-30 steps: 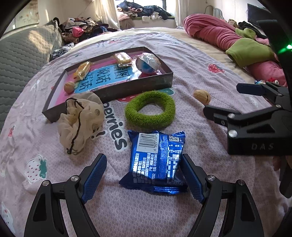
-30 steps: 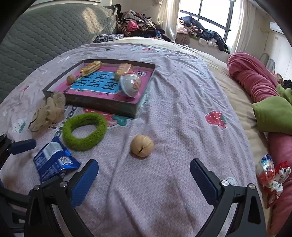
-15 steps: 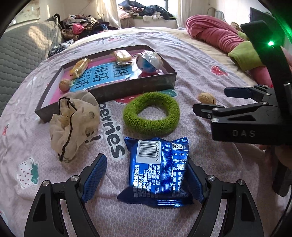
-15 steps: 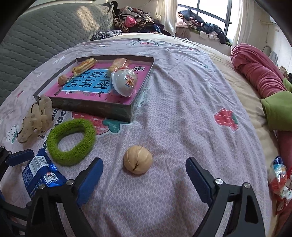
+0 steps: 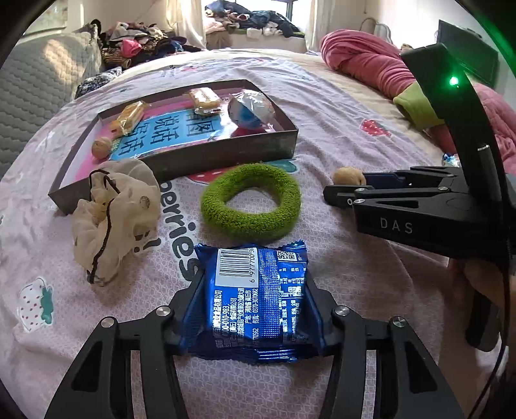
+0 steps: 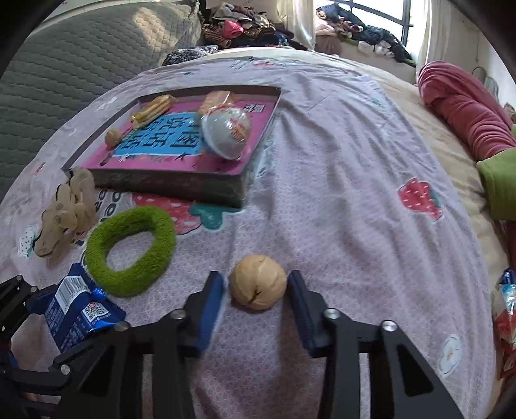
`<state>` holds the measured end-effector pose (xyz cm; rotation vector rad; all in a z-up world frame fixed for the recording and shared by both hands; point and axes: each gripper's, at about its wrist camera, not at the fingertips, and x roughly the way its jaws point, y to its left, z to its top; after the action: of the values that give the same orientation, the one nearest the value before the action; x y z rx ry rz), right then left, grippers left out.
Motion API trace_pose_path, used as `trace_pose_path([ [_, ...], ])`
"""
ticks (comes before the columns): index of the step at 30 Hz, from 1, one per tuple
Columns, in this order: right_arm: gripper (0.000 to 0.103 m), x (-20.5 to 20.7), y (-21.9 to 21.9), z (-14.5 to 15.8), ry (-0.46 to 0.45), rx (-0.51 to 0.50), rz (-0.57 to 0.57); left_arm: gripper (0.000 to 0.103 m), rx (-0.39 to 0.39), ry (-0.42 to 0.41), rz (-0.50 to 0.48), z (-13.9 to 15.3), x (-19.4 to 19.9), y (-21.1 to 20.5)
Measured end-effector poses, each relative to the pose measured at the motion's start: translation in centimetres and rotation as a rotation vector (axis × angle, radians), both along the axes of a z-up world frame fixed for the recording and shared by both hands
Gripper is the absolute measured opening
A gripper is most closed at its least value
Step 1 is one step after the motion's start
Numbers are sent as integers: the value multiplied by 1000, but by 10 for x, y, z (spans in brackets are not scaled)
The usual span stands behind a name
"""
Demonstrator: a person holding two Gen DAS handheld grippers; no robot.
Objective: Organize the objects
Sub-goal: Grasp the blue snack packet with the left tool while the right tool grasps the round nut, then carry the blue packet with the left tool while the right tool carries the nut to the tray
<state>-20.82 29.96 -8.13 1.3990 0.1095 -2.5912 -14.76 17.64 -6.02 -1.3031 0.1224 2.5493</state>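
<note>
In the left wrist view the left gripper sits at the bottom of the frame, its jaws closing, with both pads pressed against the sides of a blue packet that lies on the bed. Just above the packet lies a green ring; to the left of it, a cream pouch slumps against the near corner of a tray. The tray fills the upper middle of the frame and carries a small nut, two yellow snack bars and a foil ball.

In the right wrist view the right gripper is at the lower centre, jaws closing around a walnut on the sheet — the right pad is at the shell, the left one blurred and just beside it, so contact there is unclear. The ring sits left of the walnut, the packet at the lower left edge. A red blanket lies at the upper right, clothes piled at the top.
</note>
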Motion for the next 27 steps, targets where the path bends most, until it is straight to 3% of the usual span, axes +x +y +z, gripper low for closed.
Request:
trace_pose_path([
  [2,34,1,0,2,1,-6,5,54,16,-2,4,0,-1,-3],
  [9,34,8,-3,8,1,-14,32,53,50,-6,19,4,1,-9],
  [27,34,40,-23,43,64,-37,102,53,25,51,62,42,25,-26],
])
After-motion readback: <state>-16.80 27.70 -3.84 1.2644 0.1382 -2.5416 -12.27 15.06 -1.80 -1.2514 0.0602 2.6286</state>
